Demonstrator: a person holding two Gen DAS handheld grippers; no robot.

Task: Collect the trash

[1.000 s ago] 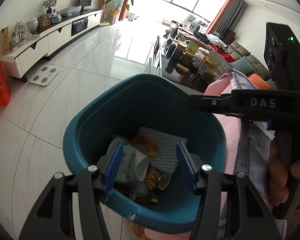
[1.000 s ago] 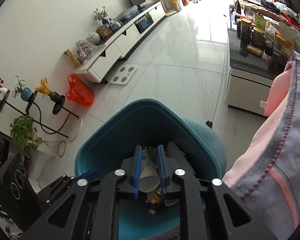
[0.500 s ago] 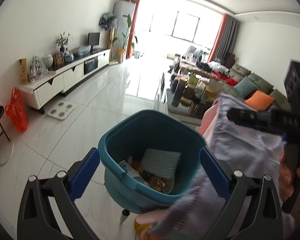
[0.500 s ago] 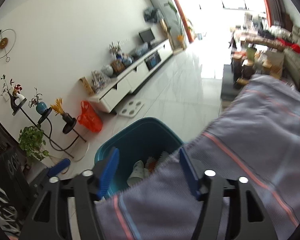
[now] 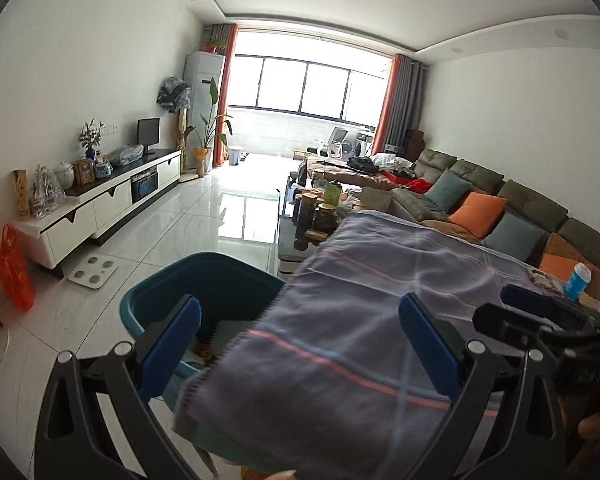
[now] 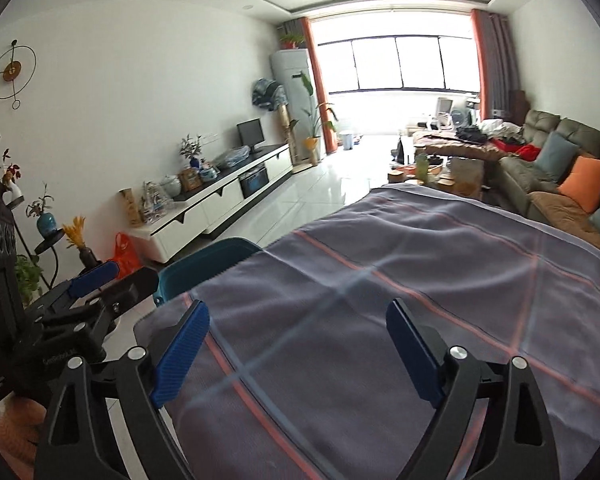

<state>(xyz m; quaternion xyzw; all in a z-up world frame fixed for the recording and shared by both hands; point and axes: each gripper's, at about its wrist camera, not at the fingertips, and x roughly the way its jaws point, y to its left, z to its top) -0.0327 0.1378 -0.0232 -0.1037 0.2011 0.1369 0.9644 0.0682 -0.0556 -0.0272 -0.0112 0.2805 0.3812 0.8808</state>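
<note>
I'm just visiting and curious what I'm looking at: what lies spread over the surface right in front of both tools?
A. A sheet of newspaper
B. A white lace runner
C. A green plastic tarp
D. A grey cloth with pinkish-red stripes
D: a grey cloth crossed by pinkish-red stripes fills the foreground in both views, beside the teal bin.

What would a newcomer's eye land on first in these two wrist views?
Most likely the grey blanket with salmon stripes, which fills the foreground of both views. Next, the teal trash bin on the white floor at its left edge, partly hidden by the blanket, with some trash just visible inside. Then the bright window at the far end of the room.
</note>
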